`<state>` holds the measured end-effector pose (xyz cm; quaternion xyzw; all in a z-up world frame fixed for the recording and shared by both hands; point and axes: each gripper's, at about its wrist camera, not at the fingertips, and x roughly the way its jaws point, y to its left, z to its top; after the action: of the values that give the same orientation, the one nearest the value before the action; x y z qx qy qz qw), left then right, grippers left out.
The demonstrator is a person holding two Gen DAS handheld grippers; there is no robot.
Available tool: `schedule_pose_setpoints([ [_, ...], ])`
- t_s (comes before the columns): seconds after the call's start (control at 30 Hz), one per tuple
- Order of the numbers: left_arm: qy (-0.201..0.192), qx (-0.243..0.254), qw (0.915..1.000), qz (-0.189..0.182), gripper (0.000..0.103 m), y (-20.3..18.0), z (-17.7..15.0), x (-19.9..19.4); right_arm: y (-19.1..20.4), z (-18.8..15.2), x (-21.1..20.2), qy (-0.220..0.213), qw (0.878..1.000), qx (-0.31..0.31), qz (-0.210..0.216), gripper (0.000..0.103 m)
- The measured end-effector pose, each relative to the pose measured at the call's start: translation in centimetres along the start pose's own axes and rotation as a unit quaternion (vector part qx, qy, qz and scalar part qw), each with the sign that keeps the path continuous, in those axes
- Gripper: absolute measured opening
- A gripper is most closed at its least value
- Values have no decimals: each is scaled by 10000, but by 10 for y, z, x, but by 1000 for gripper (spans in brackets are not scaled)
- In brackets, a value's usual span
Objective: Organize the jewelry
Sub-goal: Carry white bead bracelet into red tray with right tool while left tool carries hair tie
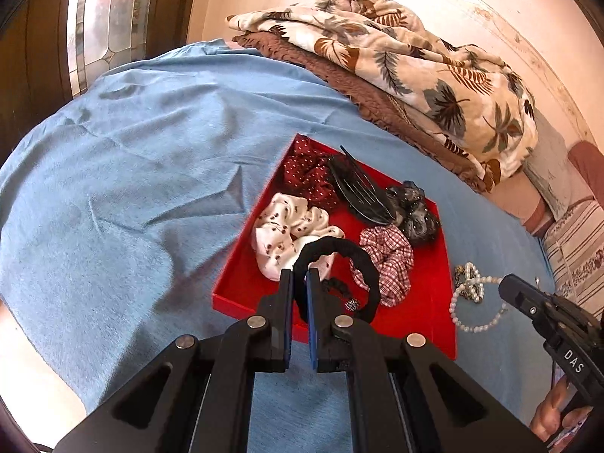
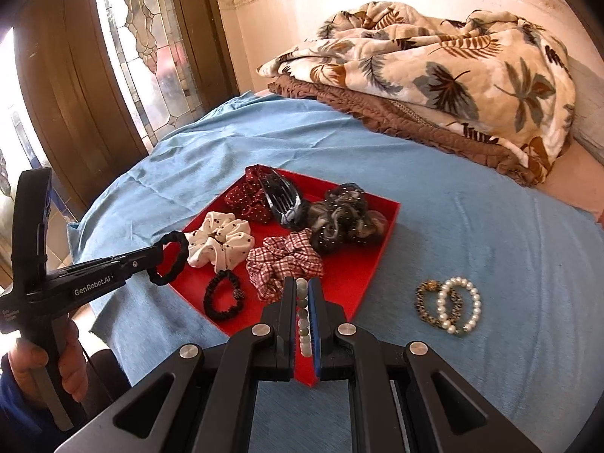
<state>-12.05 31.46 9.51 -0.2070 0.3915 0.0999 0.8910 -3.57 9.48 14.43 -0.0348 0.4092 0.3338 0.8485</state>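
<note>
A red tray (image 1: 430, 302) (image 2: 362, 275) lies on the blue bedspread and holds several scrunchies and a black hair claw (image 1: 358, 188) (image 2: 281, 198). My left gripper (image 1: 300, 275) (image 2: 160, 255) is shut on a black fabric hair tie (image 1: 339, 249) (image 2: 175, 258) and holds it above the tray's near left corner. My right gripper (image 2: 302, 285) is shut on a grey-white bead bracelet (image 2: 303, 317) over the tray's near edge. A pearl bracelet (image 2: 462, 304) (image 1: 477, 304) and a leopard-pattern bracelet (image 2: 428, 304) lie on the bedspread right of the tray.
A folded leaf-print blanket (image 1: 415, 64) (image 2: 453, 71) on a brown quilt lies at the back of the bed. A stained-glass door (image 2: 147, 45) stands at the left. A small black hair tie (image 2: 222, 296) lies in the tray's near corner.
</note>
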Motion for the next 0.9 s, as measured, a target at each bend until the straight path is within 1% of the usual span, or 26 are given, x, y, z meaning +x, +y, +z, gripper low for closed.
schedule_pose_setpoints([
  [0.17, 30, -99, 9998, -190, 6, 4, 8, 2, 0, 7, 2, -57, 9995, 85, 295, 7],
  [0.23, 44, -111, 9995, -292, 6, 4, 10, 4, -2, 10, 3, -90, 9986, 169, 501, 7],
  [0.37, 159, -16, 9991, -385, 6, -4, 8, 16, -7, 14, 16, 40, 9954, 458, 836, 7],
  [0.43, 271, 41, 9988, -403, 6, -9, 5, 23, -6, 13, 22, 111, 9947, 510, 886, 7],
  [0.5, 383, 125, 9981, -465, 6, -15, 0, 30, -3, 9, 30, 203, 9947, 491, 884, 7],
  [0.7, 685, 416, 9957, -454, 6, -34, -17, 47, -3, -6, 55, 491, 9946, 509, 761, 7],
  [0.9, 803, 659, 9933, -516, 6, -49, -26, 55, -14, -14, 69, 584, 9962, 526, 379, 7],
])
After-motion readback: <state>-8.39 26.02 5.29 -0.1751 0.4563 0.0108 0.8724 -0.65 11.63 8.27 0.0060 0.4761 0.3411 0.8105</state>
